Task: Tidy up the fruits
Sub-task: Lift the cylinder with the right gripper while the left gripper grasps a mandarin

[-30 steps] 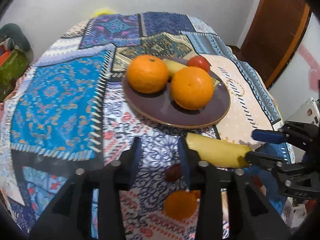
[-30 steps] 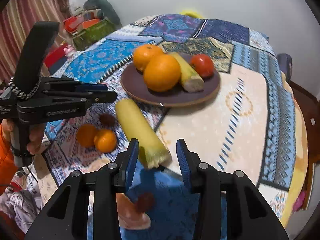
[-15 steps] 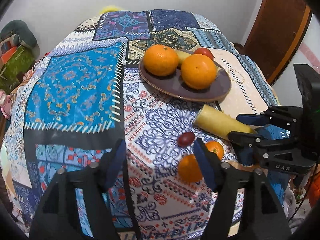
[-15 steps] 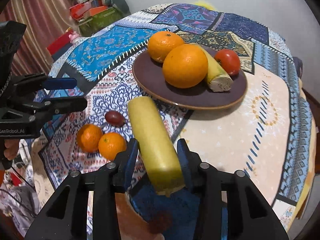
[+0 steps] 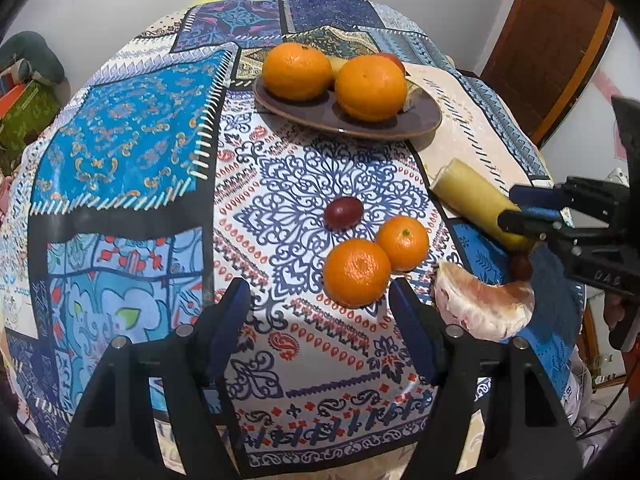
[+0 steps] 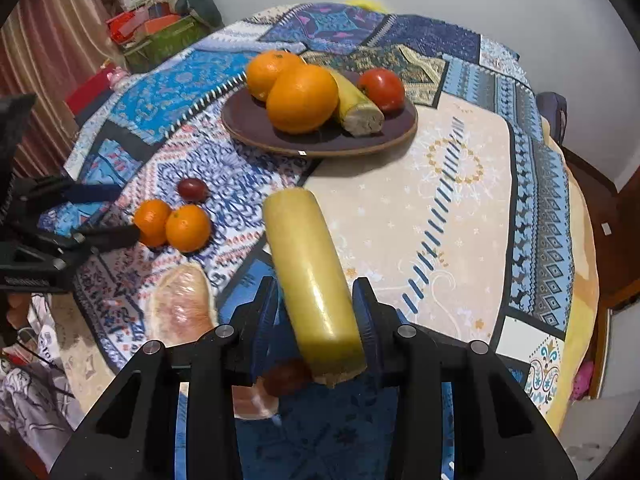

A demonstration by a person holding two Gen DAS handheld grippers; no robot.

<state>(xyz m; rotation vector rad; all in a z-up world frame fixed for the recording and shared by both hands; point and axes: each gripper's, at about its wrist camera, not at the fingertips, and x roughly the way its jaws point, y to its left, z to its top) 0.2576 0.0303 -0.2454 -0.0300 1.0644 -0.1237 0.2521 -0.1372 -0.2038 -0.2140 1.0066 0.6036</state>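
Observation:
My right gripper (image 6: 316, 312) is shut on a yellow banana piece (image 6: 312, 272) and holds it just above the cloth; it also shows in the left wrist view (image 5: 472, 196). My left gripper (image 5: 320, 308) is open and empty, just short of two small oranges (image 5: 356, 272) with a dark grape (image 5: 343, 213) beyond them. A dark plate (image 6: 320, 140) holds two big oranges (image 6: 302, 98), a banana piece (image 6: 356, 104) and a tomato (image 6: 382, 88). A peeled pomelo segment (image 5: 480, 308) lies at the right.
The round table carries a patterned blue cloth (image 5: 120, 140). A second grape (image 6: 286, 376) lies under my right gripper. A wooden door (image 5: 548, 40) stands at the right, and cluttered boxes (image 6: 160, 32) sit beyond the table's far left.
My left gripper has pulled back from the plate and opened wide behind the two small oranges. My right gripper has closed in around the banana piece and raised it.

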